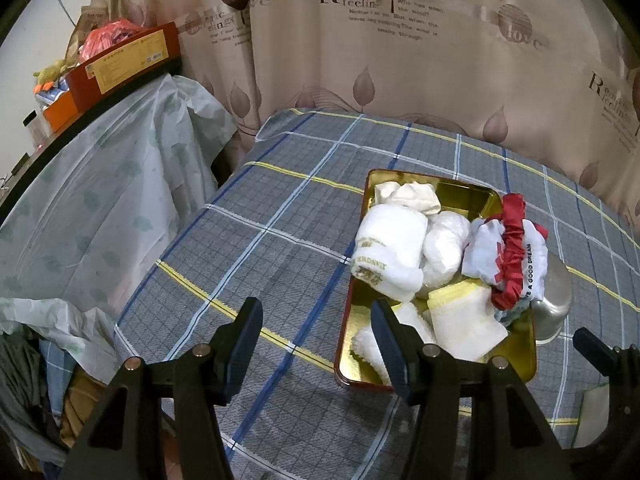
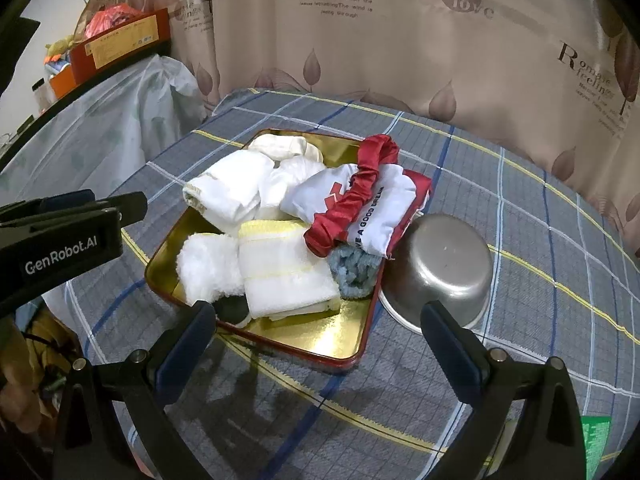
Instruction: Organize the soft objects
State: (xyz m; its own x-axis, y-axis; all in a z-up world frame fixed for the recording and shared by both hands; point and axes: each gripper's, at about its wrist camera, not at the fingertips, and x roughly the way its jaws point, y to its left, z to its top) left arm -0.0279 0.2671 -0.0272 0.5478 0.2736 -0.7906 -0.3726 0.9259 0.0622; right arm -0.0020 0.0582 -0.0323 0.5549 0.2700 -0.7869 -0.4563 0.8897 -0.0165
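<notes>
A gold tray with a red rim (image 2: 344, 340) (image 1: 476, 196) sits on the plaid table and holds several soft things: rolled white towels (image 2: 228, 188) (image 1: 390, 252), a yellow-striped folded cloth (image 2: 288, 276) (image 1: 464, 320), a blue knit piece (image 2: 354, 268), and a white pouch with a red scrunchie (image 2: 360, 196) (image 1: 512, 252). My left gripper (image 1: 316, 332) is open and empty, near the tray's front left edge. My right gripper (image 2: 318, 328) is open and empty, just in front of the tray. The left gripper's body (image 2: 60, 236) shows in the right wrist view.
An upturned steel bowl (image 2: 440, 268) (image 1: 554, 300) lies right of the tray. The plaid tablecloth (image 1: 260, 220) covers the table. A plastic-draped shelf (image 1: 100, 184) with boxes (image 1: 120, 64) stands at left. A curtain (image 1: 400, 60) hangs behind.
</notes>
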